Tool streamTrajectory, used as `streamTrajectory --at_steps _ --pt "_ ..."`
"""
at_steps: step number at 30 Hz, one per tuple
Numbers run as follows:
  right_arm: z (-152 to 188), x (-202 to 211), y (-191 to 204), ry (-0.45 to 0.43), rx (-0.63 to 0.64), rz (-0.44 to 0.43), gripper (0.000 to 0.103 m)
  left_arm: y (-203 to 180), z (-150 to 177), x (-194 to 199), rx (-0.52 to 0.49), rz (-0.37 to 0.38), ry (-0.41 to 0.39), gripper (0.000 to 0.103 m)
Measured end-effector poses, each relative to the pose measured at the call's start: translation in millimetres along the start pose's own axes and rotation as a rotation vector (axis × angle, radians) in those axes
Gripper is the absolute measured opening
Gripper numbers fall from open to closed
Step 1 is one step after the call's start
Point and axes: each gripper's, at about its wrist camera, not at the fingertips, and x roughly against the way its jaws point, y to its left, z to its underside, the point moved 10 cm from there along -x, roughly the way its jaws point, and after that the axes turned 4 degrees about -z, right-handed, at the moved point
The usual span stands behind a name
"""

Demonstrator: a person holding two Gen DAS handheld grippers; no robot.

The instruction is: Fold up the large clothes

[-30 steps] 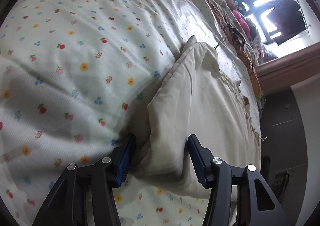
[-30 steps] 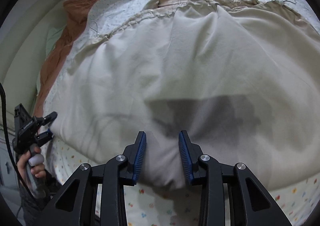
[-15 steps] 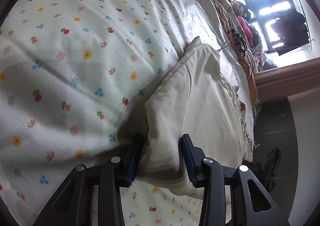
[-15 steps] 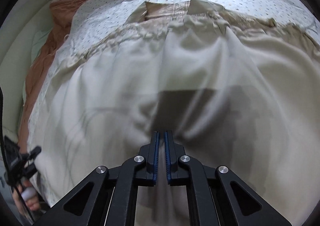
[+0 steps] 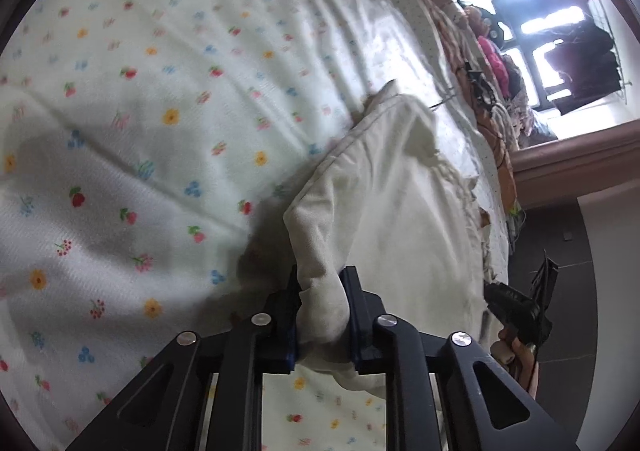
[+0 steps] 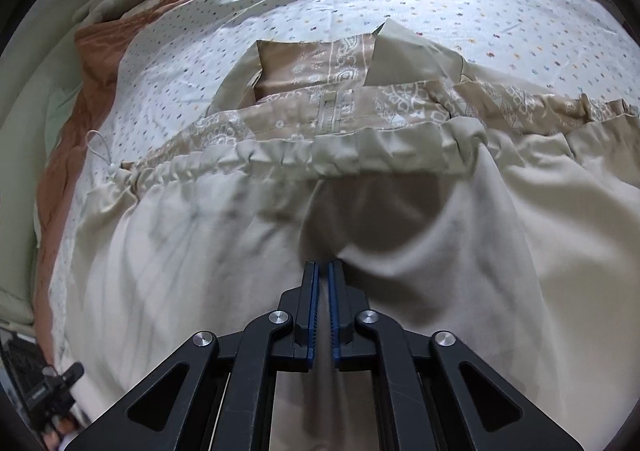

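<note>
Left gripper [image 5: 323,293] fingers pinch a bunched corner of the cream garment [image 5: 384,211]. Right gripper [image 6: 322,283] fingers are pressed together on a fold of the same cloth (thin layer between pads). Garment lies spread on the bed [image 5: 120,131], over a floral sheet; patterned waistband [image 6: 360,107] at far edge.

- Cream garment [image 6: 200,251], beige paisley band [image 6: 360,107] upper centre
- White sheet [image 5: 140,131], small multicoloured flowers
- Black grippers, blue pads [image 6: 313,315]
</note>
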Motion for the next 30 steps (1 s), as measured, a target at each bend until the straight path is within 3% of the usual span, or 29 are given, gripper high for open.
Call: streamTrajectory --at_steps 1,3,5,14,17,21,30 --pt "3.7 6.9 1.8 0.002 0.0 -0.014 0.016 -4.1 -0.8 4.0 -0.006 0.007 -0.007 0.017" --pt "8.1 20.8 6.3 -0.024 0.02 -0.036 0.045 -15.5 -3.2 15.1 -0.011 0.038 -0.02 0.015" --pt "17.0 43.4 10.2 -0.068 0.051 -0.049 0.05 -27.0 -5.9 23.9 -0.013 0.07 -0.026 0.015" --pt "70.3 107.2 19.9 -0.131 0.064 -0.167 0.05 -97.0 -11.7 58.4 -0.092 0.178 -0.064 0.013" --pt "90.7 117.0 25.5 -0.133 0.062 -0.197 0.042 -118.0 -11.4 65.2 -0.118 0.204 -0.07 0.013" --pt "118.2 119.9 25.5 -0.119 0.031 -0.23 0.031 -141.5 -9.9 71.2 -0.149 0.223 -0.071 0.013" --pt "182.3 86.0 19.7 -0.048 -0.017 -0.219 0.022 -192.8 -3.8 78.1 -0.232 0.243 -0.071 0.012"
